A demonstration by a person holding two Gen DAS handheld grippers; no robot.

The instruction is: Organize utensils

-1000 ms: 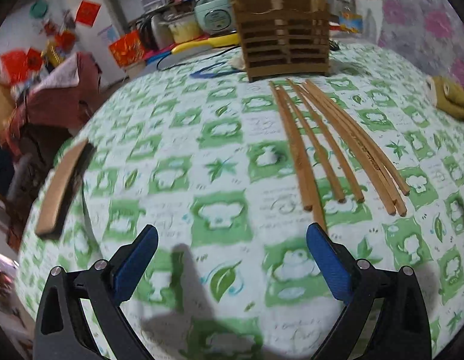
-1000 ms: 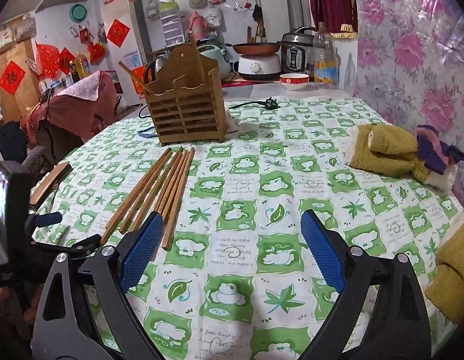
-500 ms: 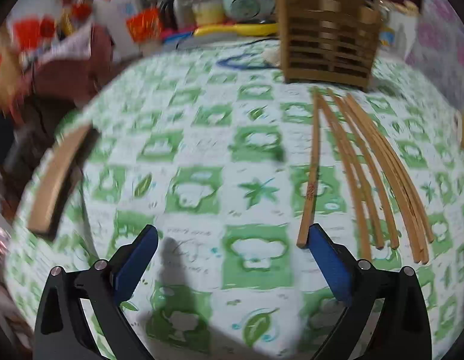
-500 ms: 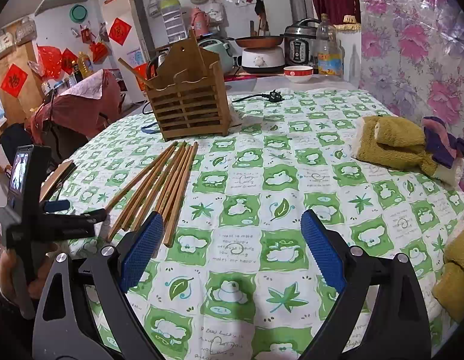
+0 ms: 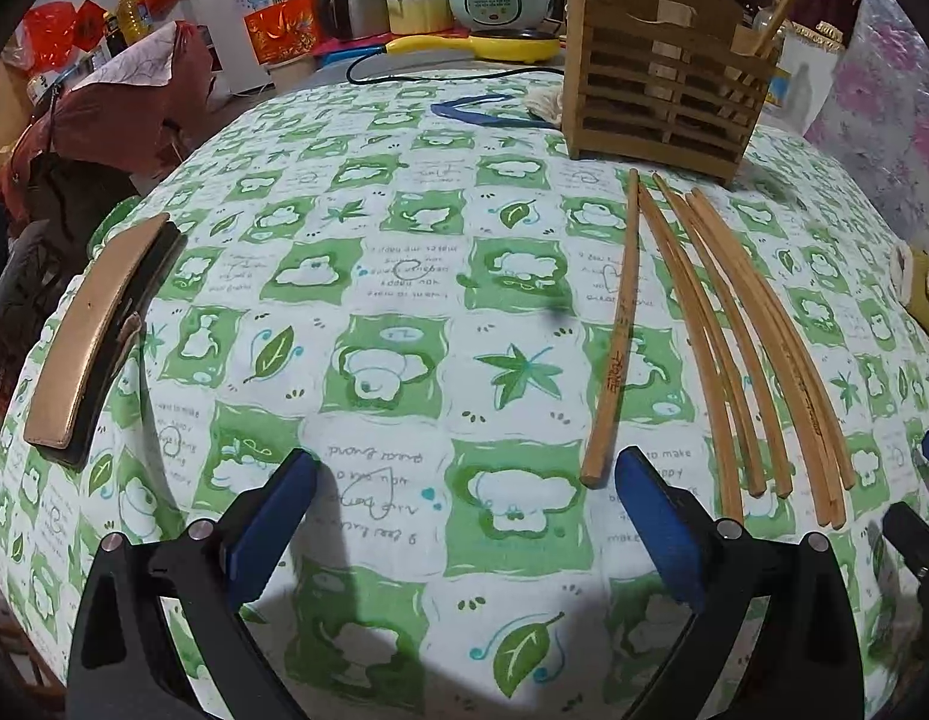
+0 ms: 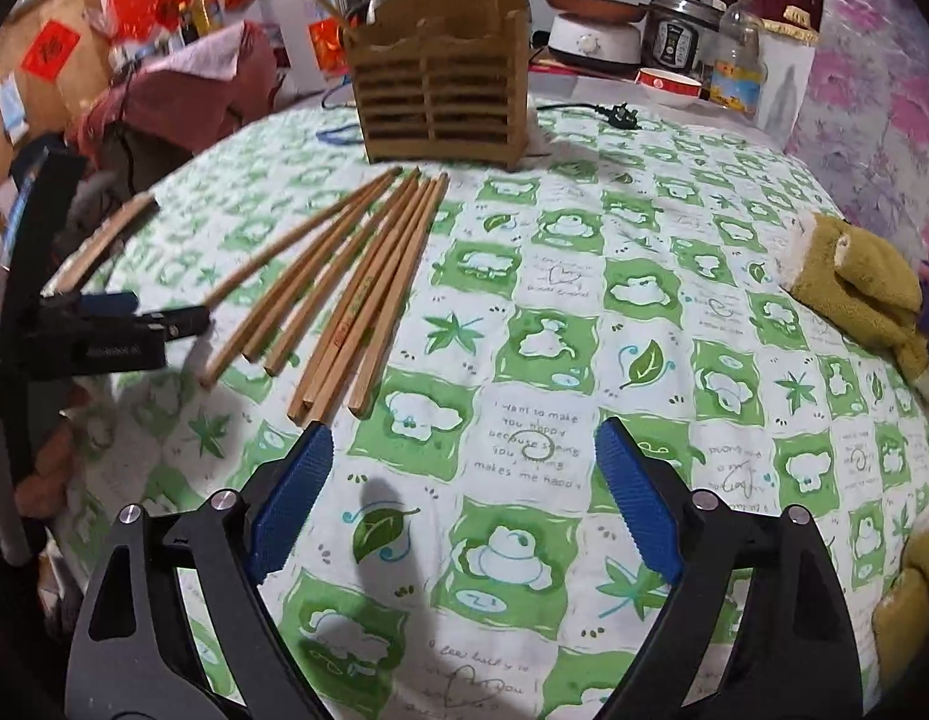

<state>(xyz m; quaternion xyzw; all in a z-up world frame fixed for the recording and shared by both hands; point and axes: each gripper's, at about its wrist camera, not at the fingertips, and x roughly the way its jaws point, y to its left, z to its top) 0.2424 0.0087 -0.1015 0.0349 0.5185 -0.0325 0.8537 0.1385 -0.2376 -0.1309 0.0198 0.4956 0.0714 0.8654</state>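
Observation:
Several wooden chopsticks (image 5: 722, 324) lie fanned on the green-and-white tablecloth; they also show in the right wrist view (image 6: 356, 294). A slatted wooden utensil holder (image 5: 662, 90) stands behind their far ends and shows in the right wrist view (image 6: 440, 102) too. My left gripper (image 5: 464, 516) is open and empty, with the leftmost chopstick (image 5: 614, 348) ending just inside its right finger. My right gripper (image 6: 464, 480) is open and empty, with the near chopstick ends just beyond its left finger. The left gripper shows at the left edge of the right wrist view (image 6: 152, 324).
A wooden chair back (image 5: 92, 330) touches the table's left edge. A yellow-green cloth (image 6: 854, 288) lies at the right. A power plug (image 6: 620, 117) and a blue band (image 5: 482, 111) lie near the holder. Kitchen appliances stand behind the table.
The left gripper has shifted so the leftmost chopstick's end now sits by its right finger. The right gripper has moved forward and left, closer to the chopstick ends. Both stayed open.

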